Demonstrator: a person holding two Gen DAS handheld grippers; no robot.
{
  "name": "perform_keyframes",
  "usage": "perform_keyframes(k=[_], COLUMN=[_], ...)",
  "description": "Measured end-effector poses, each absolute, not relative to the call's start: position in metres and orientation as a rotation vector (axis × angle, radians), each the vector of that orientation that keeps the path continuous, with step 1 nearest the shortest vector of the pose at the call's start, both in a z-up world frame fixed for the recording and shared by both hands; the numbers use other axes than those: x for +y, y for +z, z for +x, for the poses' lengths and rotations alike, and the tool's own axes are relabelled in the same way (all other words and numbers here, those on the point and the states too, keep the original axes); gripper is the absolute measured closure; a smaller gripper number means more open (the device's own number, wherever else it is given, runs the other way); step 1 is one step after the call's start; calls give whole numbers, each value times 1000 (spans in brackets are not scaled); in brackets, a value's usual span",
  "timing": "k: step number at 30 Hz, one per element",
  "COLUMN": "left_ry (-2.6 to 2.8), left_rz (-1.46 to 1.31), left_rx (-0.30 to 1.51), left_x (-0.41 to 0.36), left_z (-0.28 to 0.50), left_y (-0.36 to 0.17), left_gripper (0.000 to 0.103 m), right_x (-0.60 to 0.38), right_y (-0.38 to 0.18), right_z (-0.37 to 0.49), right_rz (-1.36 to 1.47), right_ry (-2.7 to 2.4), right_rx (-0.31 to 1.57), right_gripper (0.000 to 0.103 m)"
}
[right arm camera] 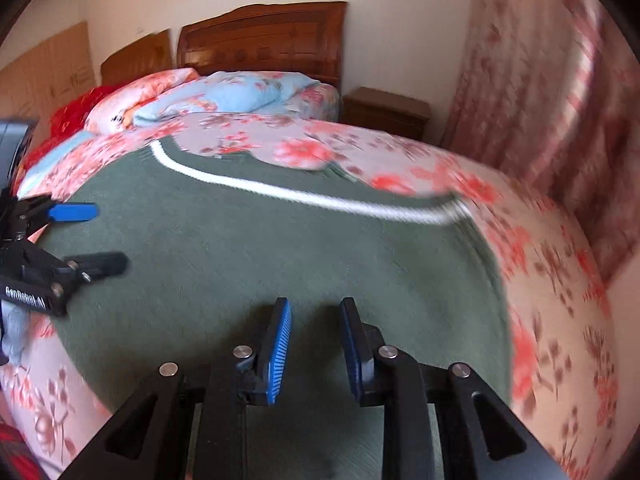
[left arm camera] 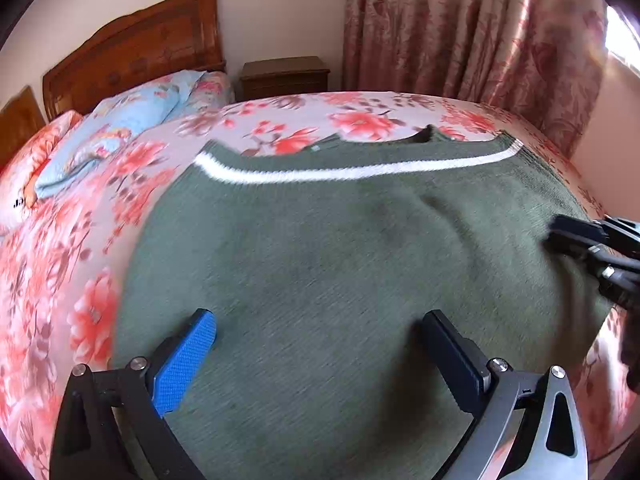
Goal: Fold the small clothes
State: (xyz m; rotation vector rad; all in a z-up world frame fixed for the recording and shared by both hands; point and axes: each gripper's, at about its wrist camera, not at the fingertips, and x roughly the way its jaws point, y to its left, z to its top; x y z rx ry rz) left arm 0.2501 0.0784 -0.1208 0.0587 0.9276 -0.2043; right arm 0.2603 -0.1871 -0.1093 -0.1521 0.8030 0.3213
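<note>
floral bedspread [left arm camera: 360,120], headboard [left arm camera: 136,40], nightstand [left arm camera: 284,76], curtains [left arm camera: 460,28]

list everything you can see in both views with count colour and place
sweater: 1, dark green with one white stripe, spread flat on the bed
bedspread: 1, pink with red flowers, covering the bed under the sweater
quilt: 1, light blue floral, bunched at the head of the bed
pillow: 1, pink floral, beside the quilt
headboard: 1, brown wood, against the wall
nightstand: 1, dark brown, between bed and curtain
curtain: 1, pink floral, right of the bed
red fabric: 1, red, far left by the pillow
cardboard: 1, tan, leaning on the left wall
left gripper: 1, black with blue pad, jaws wide apart above the sweater
right gripper: 1, black with blue pads, jaws apart above the sweater
</note>
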Motion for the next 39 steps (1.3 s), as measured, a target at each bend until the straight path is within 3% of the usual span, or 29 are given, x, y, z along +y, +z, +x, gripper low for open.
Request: perform_keyframes(k=[7, 9, 11, 12, 18, 28, 31, 34, 37, 39], left_ry=[-207, -194, -187, -185, -175, -211, -220, -224, -231, -227], left_rz=[47, 43, 41, 39, 39, 49, 54, 59, 58, 53], left_rx=[887, 891, 895, 896, 879, 888, 888, 889, 889, 890], left_x=[84, 83, 83, 82, 83, 84, 83, 82, 83, 82], left_z=[239, 240, 240, 240, 237, 238, 238, 238, 239, 240], left_y=[-128, -127, -126, -126, -127, -127, -128, -128, -129, -129], left_gripper=[0, 0, 0, 0, 0, 0, 0, 0, 0, 0], right_x=[-282, -304, -322, -326, -318, -321, -304, -285, -293, -296], right_y=[-107, -108, -108, -109, -132, -148, -145, -138, -142, -147], right_z=[213, 196, 180, 172, 160, 189, 203, 220, 234, 242], right_rz=[3, 98, 212, 250, 448, 756, 736, 642, 723, 777], right_ry=[161, 137, 142, 154, 266, 322, 381, 334, 276, 261], right_rx=[823, 823, 845, 852, 915, 805, 851, 862, 808, 780], right_gripper=[75, 49, 34, 33, 32, 31, 32, 35, 42, 55])
